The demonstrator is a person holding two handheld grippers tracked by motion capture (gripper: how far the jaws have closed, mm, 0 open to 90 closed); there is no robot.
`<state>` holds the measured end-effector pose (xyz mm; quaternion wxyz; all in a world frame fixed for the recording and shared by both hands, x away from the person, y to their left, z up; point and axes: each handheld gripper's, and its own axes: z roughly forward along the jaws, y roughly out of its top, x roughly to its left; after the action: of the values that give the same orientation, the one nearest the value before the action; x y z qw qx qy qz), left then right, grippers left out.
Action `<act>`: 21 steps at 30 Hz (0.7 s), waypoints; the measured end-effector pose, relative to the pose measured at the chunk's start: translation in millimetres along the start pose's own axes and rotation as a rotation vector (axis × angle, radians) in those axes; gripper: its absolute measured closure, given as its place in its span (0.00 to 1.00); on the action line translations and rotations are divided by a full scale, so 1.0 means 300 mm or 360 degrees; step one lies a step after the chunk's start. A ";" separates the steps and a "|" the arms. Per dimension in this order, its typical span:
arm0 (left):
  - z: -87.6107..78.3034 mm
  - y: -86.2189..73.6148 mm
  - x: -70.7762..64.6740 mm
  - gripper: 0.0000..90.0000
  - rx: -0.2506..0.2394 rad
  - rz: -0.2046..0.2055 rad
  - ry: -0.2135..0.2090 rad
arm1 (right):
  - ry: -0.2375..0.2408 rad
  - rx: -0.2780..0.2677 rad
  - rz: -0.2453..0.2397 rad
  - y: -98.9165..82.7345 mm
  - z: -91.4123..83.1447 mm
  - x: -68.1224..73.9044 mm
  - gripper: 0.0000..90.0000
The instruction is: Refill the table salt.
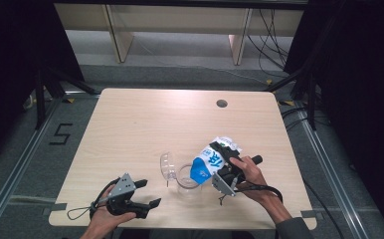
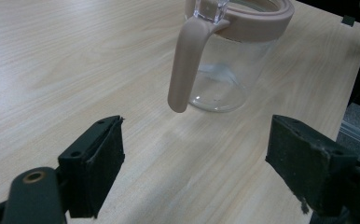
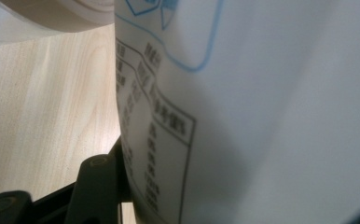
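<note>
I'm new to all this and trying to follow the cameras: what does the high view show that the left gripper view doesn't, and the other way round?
High view alone: the blue-and-white carton clamped in the right gripper and tipped toward the jar, the open clear lid, both of the person's hands, and the left gripper as a whole, resting apart from the jar.

Left gripper view alone: a close look at the jar's beige handle and collar, between that gripper's own jaws, which stand wide open with nothing between them.

Both: the clear jar standing upright on the wooden table.

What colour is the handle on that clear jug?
The handle is a pale dusty pink, matching the jug's rim; the left gripper view shows it best.
</note>
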<state>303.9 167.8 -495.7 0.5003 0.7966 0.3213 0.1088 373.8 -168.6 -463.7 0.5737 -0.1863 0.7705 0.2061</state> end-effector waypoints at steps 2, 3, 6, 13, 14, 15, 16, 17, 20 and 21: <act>0.000 0.000 -0.001 0.20 0.0003 0.0000 0.0002 | -0.0013 0.0005 0.0064 -0.002 -0.001 0.011 0.51; 0.000 -0.001 -0.002 0.20 0.0002 -0.0021 0.0002 | -0.0009 0.0020 0.0035 0.000 -0.002 0.009 0.51; 0.000 0.000 0.000 0.20 0.0003 0.0004 -0.0001 | -0.0016 0.0028 0.0020 0.000 -0.005 0.007 0.51; 0.000 0.000 0.000 0.20 0.0002 0.0008 -0.0003 | -0.0022 0.0039 -0.0027 0.003 -0.006 0.007 0.51; 0.001 0.000 -0.001 0.20 -0.0005 0.0003 -0.0005 | -0.0012 0.0040 -0.0031 0.003 -0.004 0.008 0.51; 0.000 0.000 -0.001 0.20 0.0002 -0.0001 0.0002 | -0.0016 0.0051 -0.0027 0.004 -0.006 0.010 0.51; 0.000 0.000 -0.001 0.20 0.0003 0.0001 0.0002 | -0.0011 0.0076 -0.0093 0.002 -0.010 0.000 0.51; 0.000 0.000 -0.001 0.20 0.0002 0.0000 0.0000 | -0.0010 0.0078 -0.0092 0.002 -0.010 0.001 0.51; 0.001 0.000 -0.002 0.20 0.0002 0.0000 -0.0001 | -0.0044 0.0045 -0.0210 0.007 -0.008 -0.013 0.51; 0.000 0.000 -0.002 0.20 0.0002 0.0000 0.0002 | -0.0029 0.0083 -0.0119 0.004 -0.012 0.001 0.51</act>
<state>303.5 167.5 -495.8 0.4996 0.7969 0.3218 0.1090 370.2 -169.4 -462.9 0.5927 -0.1980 0.7629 0.1660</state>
